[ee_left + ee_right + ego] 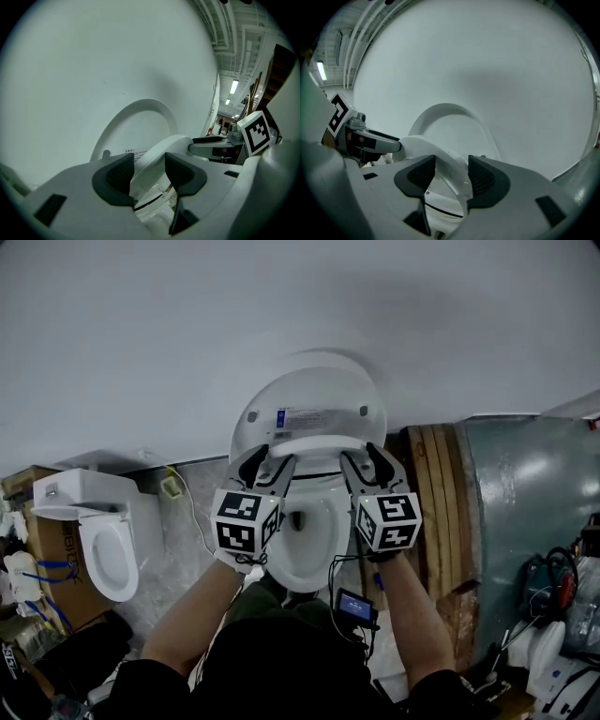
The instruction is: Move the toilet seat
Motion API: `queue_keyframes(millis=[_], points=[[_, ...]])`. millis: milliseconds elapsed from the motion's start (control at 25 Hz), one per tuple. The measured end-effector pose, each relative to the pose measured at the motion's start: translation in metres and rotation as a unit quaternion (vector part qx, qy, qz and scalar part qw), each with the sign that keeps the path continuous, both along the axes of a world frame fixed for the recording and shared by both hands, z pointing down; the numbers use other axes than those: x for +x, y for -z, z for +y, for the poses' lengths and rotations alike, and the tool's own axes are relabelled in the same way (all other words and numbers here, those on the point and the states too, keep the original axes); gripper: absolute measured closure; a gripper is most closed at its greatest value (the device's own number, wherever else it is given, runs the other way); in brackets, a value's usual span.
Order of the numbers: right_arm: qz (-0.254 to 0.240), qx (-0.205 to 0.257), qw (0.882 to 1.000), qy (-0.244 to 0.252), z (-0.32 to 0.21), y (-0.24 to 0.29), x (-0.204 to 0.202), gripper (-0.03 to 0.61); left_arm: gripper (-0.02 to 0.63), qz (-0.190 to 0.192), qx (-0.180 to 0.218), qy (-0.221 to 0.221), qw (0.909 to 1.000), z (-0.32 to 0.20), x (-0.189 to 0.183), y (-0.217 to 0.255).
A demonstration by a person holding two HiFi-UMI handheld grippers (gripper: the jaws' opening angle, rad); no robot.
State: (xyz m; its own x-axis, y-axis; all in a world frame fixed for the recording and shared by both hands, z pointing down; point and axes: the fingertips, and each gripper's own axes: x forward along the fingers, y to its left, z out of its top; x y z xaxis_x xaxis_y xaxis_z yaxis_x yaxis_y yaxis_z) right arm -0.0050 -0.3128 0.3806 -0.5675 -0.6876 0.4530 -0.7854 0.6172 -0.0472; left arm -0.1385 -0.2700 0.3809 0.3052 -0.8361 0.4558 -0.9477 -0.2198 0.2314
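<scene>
White plastic oval toilet seat (pixel 314 448): we clamp it with the left tool (pixel 269 463) and right tool (pixel 367 463), one per side, probably to keep it level below the upright white lid (pixel 309 395).

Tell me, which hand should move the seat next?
Neither beats the other: left gripper and right gripper each clamp the half-raised seat, one per side, so probably both together.

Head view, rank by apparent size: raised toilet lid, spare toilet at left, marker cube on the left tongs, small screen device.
1. Raised toilet lid and spare toilet: too alike to rank.
2. Marker cube on the left tongs, enlarged by nearness to the camera.
3. Small screen device.
</scene>
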Motion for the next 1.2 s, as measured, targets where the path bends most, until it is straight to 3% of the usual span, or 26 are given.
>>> queue_keyframes(millis=[480,1200], points=[[-0.003,-0.003,1.000,-0.015,-0.032,-0.002,-0.012,0.334,0.399,-0.029,0.000,0.002,0.9996,-0.034,-0.008,0.000],[-0.002,-0.007,1.000,-0.026,-0.064,-0.004,-0.023,0.334,0.399,-0.019,-0.011,0.025,0.9994,-0.067,-0.019,-0.002]])
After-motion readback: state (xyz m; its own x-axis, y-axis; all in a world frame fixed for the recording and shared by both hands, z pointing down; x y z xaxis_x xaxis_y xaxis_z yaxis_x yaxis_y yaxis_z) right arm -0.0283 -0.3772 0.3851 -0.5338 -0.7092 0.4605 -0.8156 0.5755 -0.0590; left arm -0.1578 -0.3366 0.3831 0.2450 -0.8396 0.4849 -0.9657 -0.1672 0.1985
